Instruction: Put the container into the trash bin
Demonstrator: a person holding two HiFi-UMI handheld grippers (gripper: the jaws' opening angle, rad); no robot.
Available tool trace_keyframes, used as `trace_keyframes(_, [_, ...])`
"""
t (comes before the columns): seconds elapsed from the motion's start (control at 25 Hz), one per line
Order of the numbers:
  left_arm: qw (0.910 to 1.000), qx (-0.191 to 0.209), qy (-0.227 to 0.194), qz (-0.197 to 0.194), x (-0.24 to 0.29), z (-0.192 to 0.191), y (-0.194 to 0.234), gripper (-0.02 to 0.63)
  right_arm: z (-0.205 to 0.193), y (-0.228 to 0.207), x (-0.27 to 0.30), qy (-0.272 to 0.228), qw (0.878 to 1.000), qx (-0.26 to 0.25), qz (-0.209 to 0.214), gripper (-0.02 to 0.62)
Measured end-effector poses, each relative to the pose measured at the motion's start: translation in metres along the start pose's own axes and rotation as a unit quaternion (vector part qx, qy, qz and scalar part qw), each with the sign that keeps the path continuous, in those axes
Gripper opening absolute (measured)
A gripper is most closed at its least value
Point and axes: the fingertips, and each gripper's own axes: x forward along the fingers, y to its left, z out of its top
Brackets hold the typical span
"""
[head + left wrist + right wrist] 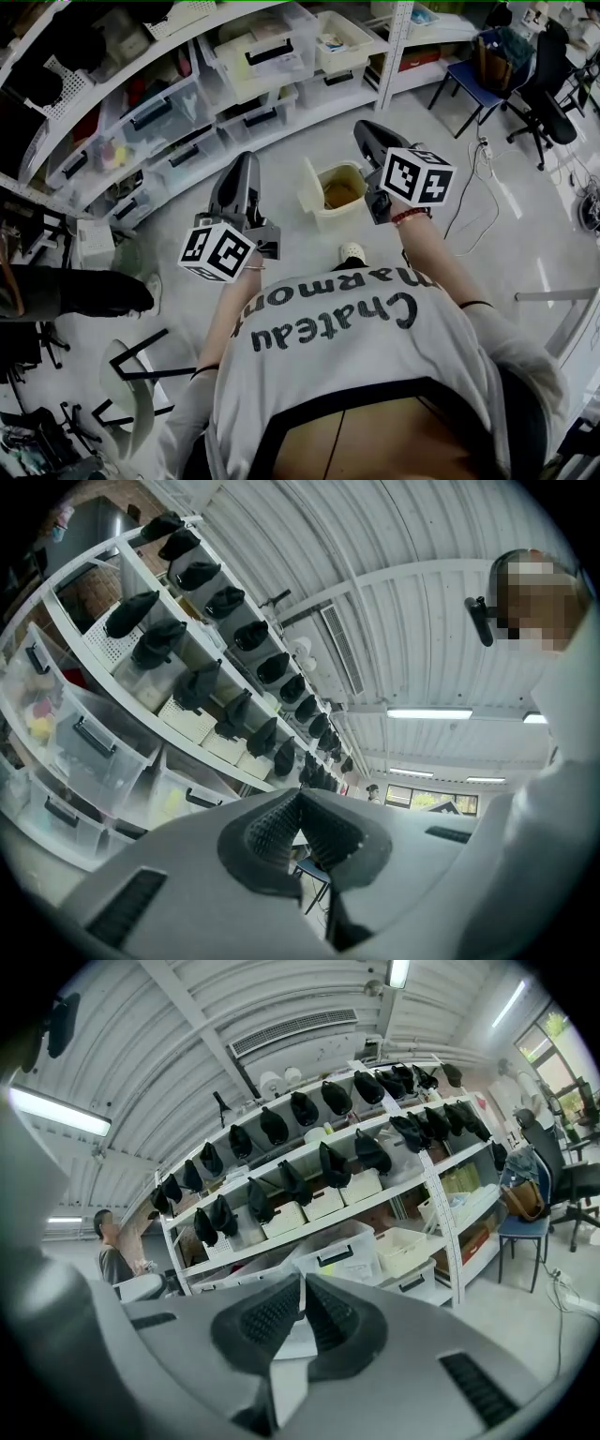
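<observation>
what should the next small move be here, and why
Probably draw both grippers back from the trash bin: the left gripper and right gripper are each shut on nothing, and something brownish already lies inside the open bin.

Trash bin (335,221) on floor (469,173) — before shelving (398,47)

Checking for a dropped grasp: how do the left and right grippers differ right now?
The left gripper tilts up, its view mostly ceiling; the right gripper looks roughly level at the shelves. In the head view the right gripper overlaps the trash bin's right rim; the left gripper stands clear to the bin's left. Shared: both are shut, with nothing between the jaws.
</observation>
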Motion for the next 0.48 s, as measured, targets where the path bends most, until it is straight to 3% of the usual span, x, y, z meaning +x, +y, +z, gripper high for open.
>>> trace_keyframes(0.48, [0.9997,-0.008,0.012,0.018,-0.020,-0.010,0.001,0.023,-0.026,-0.002,-0.011,0.024,1.000,0.015,-0.008,0.040])
